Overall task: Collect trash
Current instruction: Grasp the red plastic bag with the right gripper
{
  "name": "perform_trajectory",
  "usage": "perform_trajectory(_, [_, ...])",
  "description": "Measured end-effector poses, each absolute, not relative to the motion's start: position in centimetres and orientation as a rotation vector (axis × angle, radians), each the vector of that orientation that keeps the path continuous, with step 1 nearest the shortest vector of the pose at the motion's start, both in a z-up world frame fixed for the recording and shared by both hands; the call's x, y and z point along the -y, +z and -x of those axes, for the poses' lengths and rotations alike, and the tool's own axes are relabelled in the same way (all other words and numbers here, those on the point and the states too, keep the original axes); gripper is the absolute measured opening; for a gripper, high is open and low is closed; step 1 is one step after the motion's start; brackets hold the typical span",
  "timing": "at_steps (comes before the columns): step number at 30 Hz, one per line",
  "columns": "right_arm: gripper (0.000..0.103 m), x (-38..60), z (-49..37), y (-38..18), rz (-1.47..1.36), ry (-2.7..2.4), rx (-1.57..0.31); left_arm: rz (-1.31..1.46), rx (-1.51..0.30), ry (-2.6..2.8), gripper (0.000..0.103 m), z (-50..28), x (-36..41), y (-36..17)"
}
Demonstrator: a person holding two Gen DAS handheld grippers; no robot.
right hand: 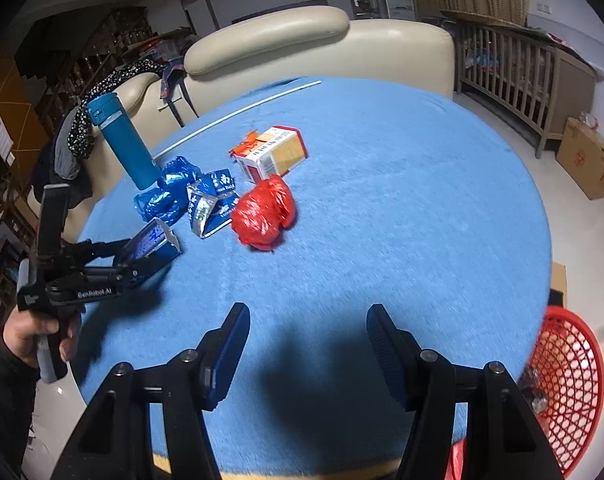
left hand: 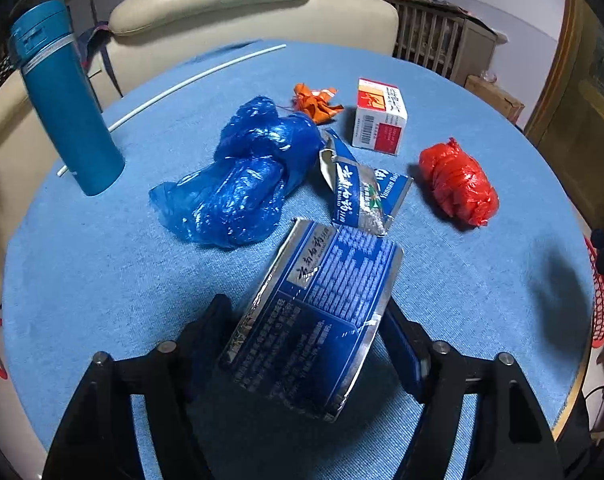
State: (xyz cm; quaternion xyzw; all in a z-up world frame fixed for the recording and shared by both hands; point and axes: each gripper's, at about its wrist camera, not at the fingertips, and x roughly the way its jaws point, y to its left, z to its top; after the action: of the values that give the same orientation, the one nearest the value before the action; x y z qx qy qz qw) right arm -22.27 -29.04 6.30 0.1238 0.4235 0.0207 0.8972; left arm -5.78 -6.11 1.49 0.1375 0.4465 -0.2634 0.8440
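My left gripper (left hand: 306, 312) is shut on a flattened blue and silver carton (left hand: 318, 320), held slightly above the blue tablecloth (left hand: 101, 264). The right wrist view shows that left gripper (right hand: 141, 252) at the table's left edge, in a person's hand. Beyond it lie a crumpled blue plastic bag (left hand: 241, 184), a torn blue carton piece (left hand: 362, 196), a red plastic bag (left hand: 458, 184), a red and white medicine box (left hand: 380, 118) and an orange wrapper (left hand: 316, 102). My right gripper (right hand: 308, 340) is open and empty over the near table edge, well short of the red bag (right hand: 263, 212).
A tall teal bottle (left hand: 65, 100) stands at the table's left, with a thin white rod (left hand: 197, 76) lying behind it. A red mesh basket (right hand: 566, 392) sits below the table's right edge. A cream sofa (right hand: 302, 44) stands behind the table.
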Motion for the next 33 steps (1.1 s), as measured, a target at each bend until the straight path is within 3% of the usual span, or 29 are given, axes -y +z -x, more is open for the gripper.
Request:
perform_trajectory(5, [0.065, 28.1, 19.1, 6.1, -0.293, 0.068, -0.884, -0.292, -0.916, -0.513, 0.068, 6.7, 5.5, 1.4])
perform_trajectory(20, [0.064, 24.9, 7.2, 2.0, -0.388, 0.020, -0.973, -0.129, -0.952, -0.426, 0.067, 7.9, 2.6, 2.0])
perform_trajectory(21, [0.052, 24.7, 6.9, 1.5, -0.380, 0.027, -0.991, -0.125, -0.954, -0.422, 0.067, 7.9, 2.6, 2.1])
perform_trajectory(22, [0.049, 24.5, 6.9, 1.3, -0.365, 0.028, -0.986, -0.121, -0.956, -0.419, 0.067, 7.8, 2.6, 2.0])
perform_trajectory(33, [0.047, 24.9, 12.0, 3.3, -0.335, 0.051, -0.904, -0.093, -0.962, -0.344, 0.067, 9.6, 2.9, 3.3])
